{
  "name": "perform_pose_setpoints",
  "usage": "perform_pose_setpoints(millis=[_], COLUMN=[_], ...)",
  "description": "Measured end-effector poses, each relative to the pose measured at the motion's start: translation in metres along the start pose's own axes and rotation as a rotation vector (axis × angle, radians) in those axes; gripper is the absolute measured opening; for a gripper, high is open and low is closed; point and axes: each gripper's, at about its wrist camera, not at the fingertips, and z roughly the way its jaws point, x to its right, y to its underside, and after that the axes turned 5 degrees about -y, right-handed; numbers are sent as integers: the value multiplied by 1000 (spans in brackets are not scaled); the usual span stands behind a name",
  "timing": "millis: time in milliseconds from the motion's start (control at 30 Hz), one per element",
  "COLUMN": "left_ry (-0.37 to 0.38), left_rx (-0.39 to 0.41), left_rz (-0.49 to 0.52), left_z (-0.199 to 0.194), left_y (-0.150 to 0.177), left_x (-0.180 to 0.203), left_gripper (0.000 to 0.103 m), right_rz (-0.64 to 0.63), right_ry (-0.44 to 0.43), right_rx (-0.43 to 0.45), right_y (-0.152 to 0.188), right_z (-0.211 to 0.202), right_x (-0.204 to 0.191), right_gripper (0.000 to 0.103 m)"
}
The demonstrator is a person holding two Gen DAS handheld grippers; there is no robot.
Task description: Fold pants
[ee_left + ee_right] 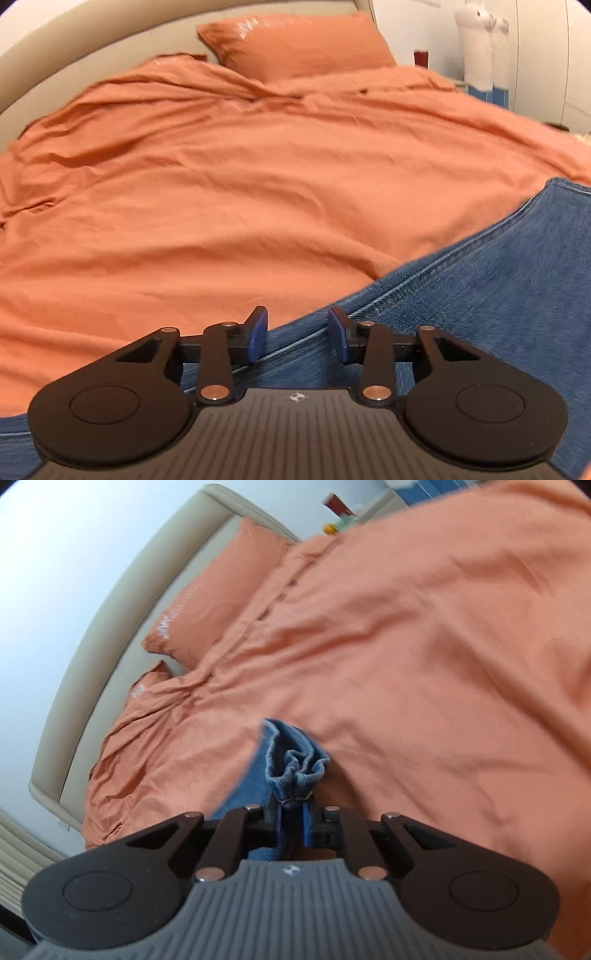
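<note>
One jeans (291,764) hem is clamped by right gripper (291,821); left gripper (297,334) is held apart. Two pillows (295,44) are counted; jeans' far end is cut off.

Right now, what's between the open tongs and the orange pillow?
In the left wrist view, the left tongs hover over the jeans. Beyond them, only rumpled orange bedcover stretches to the pillow.

Left hand-held gripper (297,332): jaws spread wide, blue pads (258,332) apart, nothing between them. Right hand-held gripper (293,821): tilted, jaws closed tight, denim pinched between the pads and bunching ahead of the tips.
</note>
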Motion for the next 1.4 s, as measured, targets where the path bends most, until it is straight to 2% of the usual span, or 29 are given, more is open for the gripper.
perform_pose_setpoints(millis=[200, 367, 467, 633, 767, 933, 1133, 1267, 1333, 1400], left_ry=[-73, -140, -154, -161, -93, -22, 86, 162, 194, 224], left_rx=[23, 15, 9, -8, -23, -64, -115, -131, -134, -136], left_rz=[-47, -59, -112, -213, -327, -418, -529, -592, -614, -632], left_z=[-65, -120, -152, -197, -219, -216, -198, -183, -174, -167], left_y=[15, 37, 49, 74, 101, 140, 182, 188, 185, 181], left_x=[-61, -126, -165, -223, -256, -268, -269, -264, -261, -256], left_gripper=[46, 46, 50, 50, 50, 50, 50, 50, 54, 56], right_rz=[-195, -326, -380, -401, -397, -405, -495, -528, -527, -520], right_ry=[-57, -125, -169, -252, -296, -303, -220, -167, -170, -185], right_rx=[40, 57, 49, 4, -61, -205, -452, -528, -541, -566], right_y=[-13, -3, 16, 63, 116, 204, 314, 346, 348, 346], right_z=[-18, -24, -17, 6, 35, 78, 117, 121, 119, 119], right_x=[-96, -184, -234, -299, -333, -347, -320, -301, -298, -299], right_gripper=[5, 5, 5, 5, 5, 4, 4, 6, 11, 23])
